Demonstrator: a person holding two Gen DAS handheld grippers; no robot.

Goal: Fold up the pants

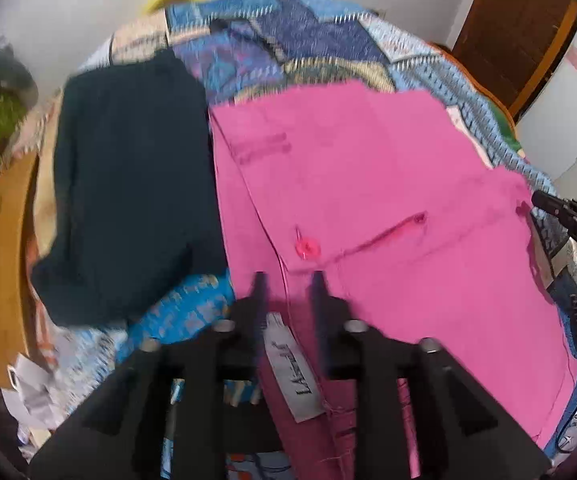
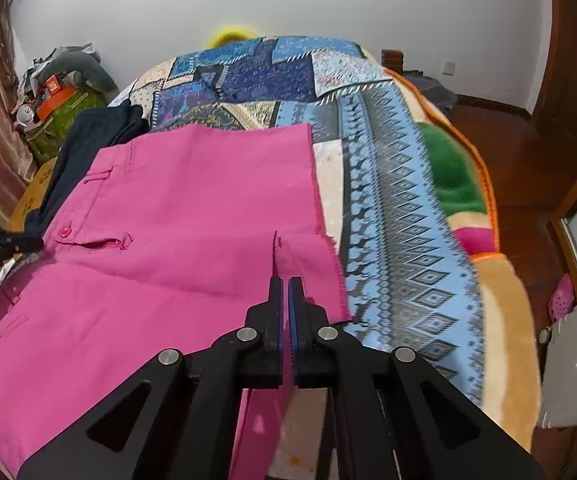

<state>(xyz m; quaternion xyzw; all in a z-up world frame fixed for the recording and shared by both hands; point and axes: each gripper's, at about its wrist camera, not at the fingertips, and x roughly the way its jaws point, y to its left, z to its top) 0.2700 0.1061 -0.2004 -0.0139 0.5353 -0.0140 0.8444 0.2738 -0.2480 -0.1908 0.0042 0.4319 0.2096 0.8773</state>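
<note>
Bright pink cotton pants (image 2: pixel 176 248) spread flat on patchwork bedspread (image 2: pixel 388 220) | right claw (image 2: pixel 286 280) pinched shut on hem edge | left claw (image 1: pixel 288 276) partly open, waistband with white label (image 1: pixel 292 368) between fingers, ungripped | dark navy garment (image 1: pixel 128 200) left of it

A patterned blue quilt (image 2: pixel 388 208) covers the bed. Dark folded clothes (image 1: pixel 128 184) lie at its left edge; a yellow object (image 2: pixel 228 36) sits beyond the far edge.

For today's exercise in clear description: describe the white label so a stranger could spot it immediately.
Start at the patchwork bedspread, then the pink pants spread over it. At their waistband, between the left hand-held gripper fingers, lies the white label. It alone is white with dark script.
</note>
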